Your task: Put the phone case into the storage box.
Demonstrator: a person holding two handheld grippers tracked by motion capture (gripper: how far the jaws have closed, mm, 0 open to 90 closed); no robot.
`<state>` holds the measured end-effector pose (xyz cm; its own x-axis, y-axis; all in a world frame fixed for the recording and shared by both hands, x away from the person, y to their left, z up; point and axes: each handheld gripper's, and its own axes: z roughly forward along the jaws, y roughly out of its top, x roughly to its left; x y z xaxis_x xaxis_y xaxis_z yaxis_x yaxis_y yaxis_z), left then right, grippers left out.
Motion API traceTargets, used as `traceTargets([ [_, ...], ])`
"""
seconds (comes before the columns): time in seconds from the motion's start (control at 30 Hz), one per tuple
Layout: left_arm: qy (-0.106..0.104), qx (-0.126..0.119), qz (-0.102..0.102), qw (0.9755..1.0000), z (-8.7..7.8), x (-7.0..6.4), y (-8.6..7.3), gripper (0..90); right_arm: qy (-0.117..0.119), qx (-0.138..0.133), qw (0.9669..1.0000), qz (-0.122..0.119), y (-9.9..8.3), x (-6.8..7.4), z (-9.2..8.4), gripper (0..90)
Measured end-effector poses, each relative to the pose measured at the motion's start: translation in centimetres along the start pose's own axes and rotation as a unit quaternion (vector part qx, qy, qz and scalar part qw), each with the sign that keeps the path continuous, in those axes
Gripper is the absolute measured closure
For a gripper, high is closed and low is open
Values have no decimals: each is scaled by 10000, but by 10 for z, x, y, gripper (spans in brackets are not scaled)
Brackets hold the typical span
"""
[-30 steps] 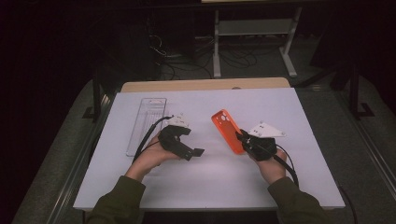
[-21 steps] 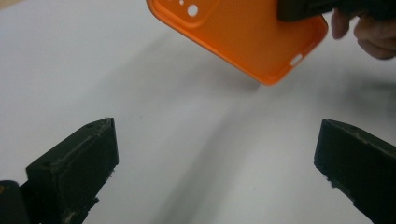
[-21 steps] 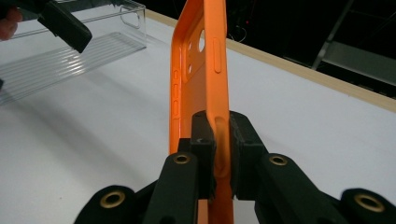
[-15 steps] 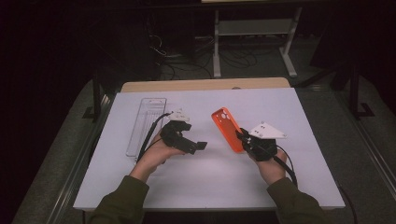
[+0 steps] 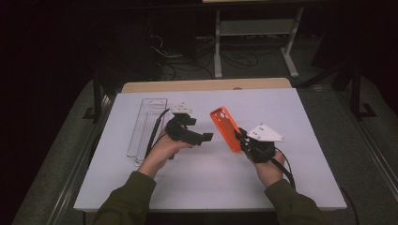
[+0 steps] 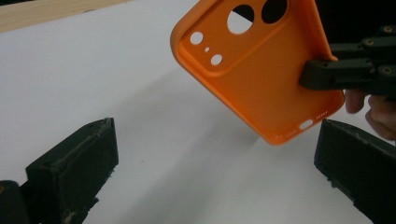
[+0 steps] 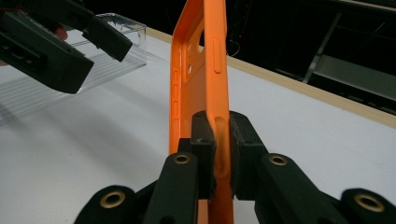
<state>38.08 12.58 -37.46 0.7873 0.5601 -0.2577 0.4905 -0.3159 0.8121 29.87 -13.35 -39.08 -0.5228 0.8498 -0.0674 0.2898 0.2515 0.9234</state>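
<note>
A white rectangular table top is seen under dim light, with a pale wooden strip along its 12 o'clock edge. Grey floor, dark cables and a grey metal shelf frame are observed beyond it; the rest of the room is dark.

An orange soft-plastic phone case is held clear of the surface near the table's centre, on edge, camera cut-outs uppermost. It is clamped at its lower side edge by the right gripper, whose jaws are clenched on the rim.

The left gripper is held at 9 o'clock of the case, jaws spread wide and nothing between them. A clear plastic rectangular box lies flat at 9 o'clock of that gripper.
</note>
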Motion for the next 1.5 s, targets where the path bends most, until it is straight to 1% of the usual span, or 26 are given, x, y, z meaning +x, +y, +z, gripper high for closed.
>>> traceTargets([
  [0.07, -8, -49, -2, 10000, 1, 1, 2, 0, -17, -15, 10000, 72, 1, 1, 3, 802],
  [0.1, 2, -72, -47, 10000, 2, 1, 3, 0, -42, -58, 10000, -13, 2, 2, 6, 802],
  [0.13, -10, -88, -30, 10000, 2, 3, 4, 0, -27, -44, 10000, 2, 3, 4, 7, 802],
  [0.23, 7, -177, -105, 9998, 4, 6, 3, 0, -38, -117, 9999, -9, 5, 8, 12, 802],
  [0.27, 7, -172, -135, 9998, 5, 6, 3, 0, -22, -129, 9999, -39, 5, 10, 13, 801],
  [0.3, -4, -141, -105, 9998, 6, 6, 3, 0, -15, -156, 9998, -98, 5, 10, 13, 802],
  [0.37, -7, -167, -102, 9998, 7, 5, 2, 0, 28, -164, 9998, -92, 5, 13, 14, 802],
  [0.43, -30, -222, -153, 9996, 8, 4, 2, 0, 55, -136, 9999, -63, 5, 15, 13, 802],
  [0.53, -37, -274, -232, 9993, 9, 3, 1, 0, 102, -123, 9998, -113, 5, 19, 13, 802],
  [0.63, -7, -292, -227, 9993, 10, 2, 1, 0, 137, -114, 9997, -170, 4, 23, 14, 802],
  [0.7, -19, -292, -232, 9993, 11, 2, 0, 0, 162, -95, 9997, -162, 4, 25, 15, 802],
  [0.73, -26, -299, -223, 9993, 11, 2, 0, 0, 165, -101, 9996, -192, 4, 25, 15, 801],
  [0.87, -38, -361, -312, 9989, 13, 3, 0, 0, 171, -117, 9995, -218, 4, 25, 16, 802],
  [1.0, -22, -335, -314, 9989, 14, 3, 0, 0, 177, -118, 9996, -183, 4, 24, 16, 801],
  [1.1, -9, -338, -332, 9989, 15, 2, -1, 0, 187, -152, 9995, -212, 4, 24, 16, 802],
  [1.13, -18, -346, -311, 9989, 16, 3, -1, 0, 181, -155, 9995, -214, 4, 25, 16, 802],
  [1.5, -68, -401, -375, 9985, 19, 0, 0, 0, 208, -146, 9994, -223, 4, 27, 17, 801],
])
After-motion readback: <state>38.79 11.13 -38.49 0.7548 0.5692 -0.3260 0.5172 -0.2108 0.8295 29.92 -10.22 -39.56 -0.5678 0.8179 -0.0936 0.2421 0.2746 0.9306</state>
